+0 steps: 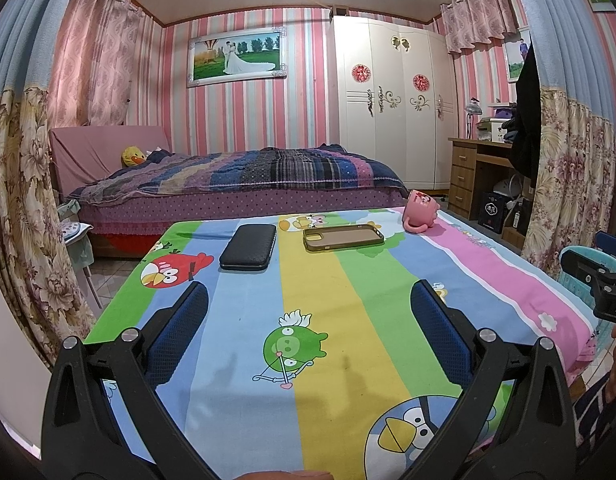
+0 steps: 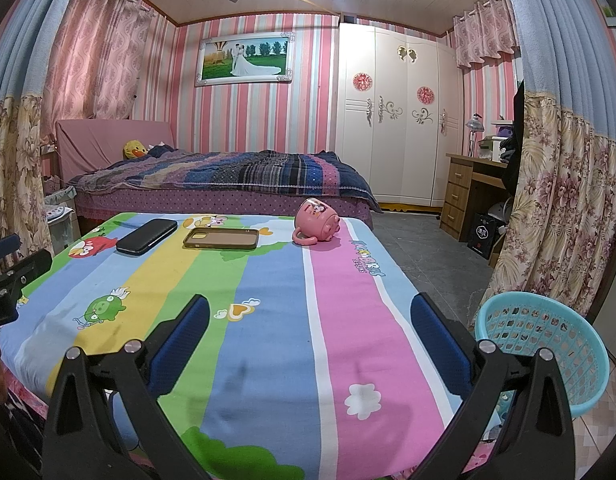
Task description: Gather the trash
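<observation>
A table under a striped cartoon cloth (image 1: 308,280) (image 2: 267,300) holds three things at its far end: a black case (image 1: 248,247) (image 2: 147,236), an olive phone case lying open side up (image 1: 343,238) (image 2: 221,238), and a pink mug on its side (image 1: 420,212) (image 2: 316,220). A turquoise plastic basket (image 2: 542,356) stands beside the table's right edge; its rim shows in the left wrist view (image 1: 576,280). My left gripper (image 1: 309,304) is open and empty above the near middle of the cloth. My right gripper (image 2: 310,316) is open and empty above the near right part.
A bed (image 1: 243,184) stands behind the table, a white wardrobe (image 1: 392,100) and a wooden desk (image 1: 480,172) at the back right. Floral curtains (image 2: 568,200) hang on both sides. A white bin (image 2: 59,220) is on the floor at left.
</observation>
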`<state>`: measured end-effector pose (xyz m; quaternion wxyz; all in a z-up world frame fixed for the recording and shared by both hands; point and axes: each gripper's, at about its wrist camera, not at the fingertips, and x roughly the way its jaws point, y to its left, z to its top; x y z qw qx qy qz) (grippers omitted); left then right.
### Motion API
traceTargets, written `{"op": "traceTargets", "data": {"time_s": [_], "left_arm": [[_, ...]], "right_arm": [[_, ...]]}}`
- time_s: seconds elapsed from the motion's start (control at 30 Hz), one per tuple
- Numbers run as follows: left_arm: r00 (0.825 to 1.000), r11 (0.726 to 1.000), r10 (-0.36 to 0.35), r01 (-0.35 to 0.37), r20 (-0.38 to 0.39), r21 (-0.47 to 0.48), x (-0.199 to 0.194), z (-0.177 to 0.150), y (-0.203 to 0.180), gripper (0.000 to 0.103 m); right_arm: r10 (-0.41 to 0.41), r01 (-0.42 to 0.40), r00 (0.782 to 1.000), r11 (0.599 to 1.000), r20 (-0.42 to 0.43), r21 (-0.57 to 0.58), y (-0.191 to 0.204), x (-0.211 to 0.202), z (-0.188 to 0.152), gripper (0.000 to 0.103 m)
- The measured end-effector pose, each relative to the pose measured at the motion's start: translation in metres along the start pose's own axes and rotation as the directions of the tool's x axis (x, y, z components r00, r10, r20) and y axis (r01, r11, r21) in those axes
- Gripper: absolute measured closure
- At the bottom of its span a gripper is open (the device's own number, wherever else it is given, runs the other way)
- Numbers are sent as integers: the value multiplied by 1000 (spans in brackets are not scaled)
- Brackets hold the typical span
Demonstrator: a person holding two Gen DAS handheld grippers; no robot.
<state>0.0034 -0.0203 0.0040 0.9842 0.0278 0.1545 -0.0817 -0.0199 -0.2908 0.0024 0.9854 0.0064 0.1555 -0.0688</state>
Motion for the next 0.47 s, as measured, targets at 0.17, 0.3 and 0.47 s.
{"op": "traceTargets", "data": {"time_s": [0.17,0.3,0.47], "left_arm": [[1000,1000,-1,1,-1,-2,0,-1,-1,5],[1000,1000,0,0,-2,-2,1,0,-1,5],[1000,1000,-1,1,-3,-5,0,-1,-1,5]], "right_arm": [[0,0,1000,1000,0,-1,0,0,0,5],[0,0,1000,1000,0,1,0,0,0,5],[1,-1,1000,1000,0,0,0,0,0,5]]}}
